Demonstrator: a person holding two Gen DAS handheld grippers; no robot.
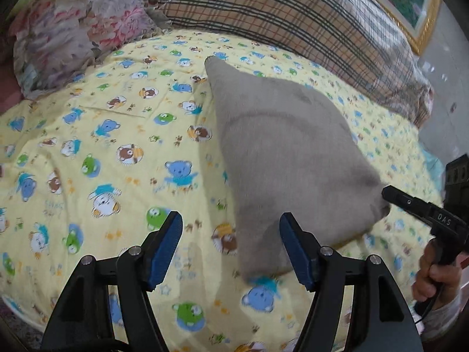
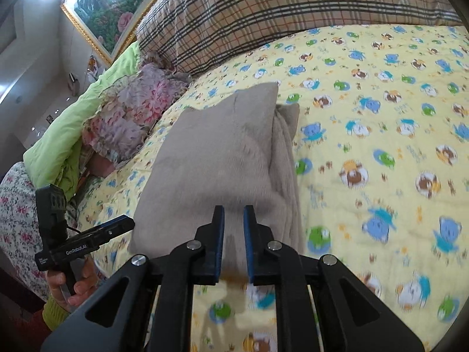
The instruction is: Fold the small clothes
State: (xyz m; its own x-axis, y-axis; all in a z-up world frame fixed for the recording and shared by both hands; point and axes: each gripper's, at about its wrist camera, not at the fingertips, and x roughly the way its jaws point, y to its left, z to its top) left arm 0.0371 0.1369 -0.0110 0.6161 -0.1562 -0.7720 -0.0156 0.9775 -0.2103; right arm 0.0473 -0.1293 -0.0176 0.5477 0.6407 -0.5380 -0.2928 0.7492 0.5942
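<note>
A grey fleece garment (image 1: pixel 287 146) (image 2: pixel 217 152) lies folded on the yellow bear-print sheet (image 1: pixel 117 146) (image 2: pixel 381 176), with a second layer showing along its right side in the right wrist view. My left gripper (image 1: pixel 231 217) (image 2: pixel 126 220) is open just off the garment's near left corner. One of its pads overlaps the cloth edge and nothing is between its fingers. My right gripper (image 2: pixel 234 209) (image 1: pixel 387 195) is shut on the garment's near edge, and the cloth is drawn in between its blue pads (image 2: pixel 249 234).
A plaid pillow (image 1: pixel 293 14) (image 2: pixel 263 8) runs along the far side of the bed. A floral pillow (image 1: pixel 73 35) (image 2: pixel 132 111) and a green blanket (image 2: pixel 73 123) lie beside it. A gold-framed painting (image 2: pixel 102 6) hangs on the wall. A person's hands (image 1: pixel 433 275) (image 2: pixel 79 287) hold the gripper handles.
</note>
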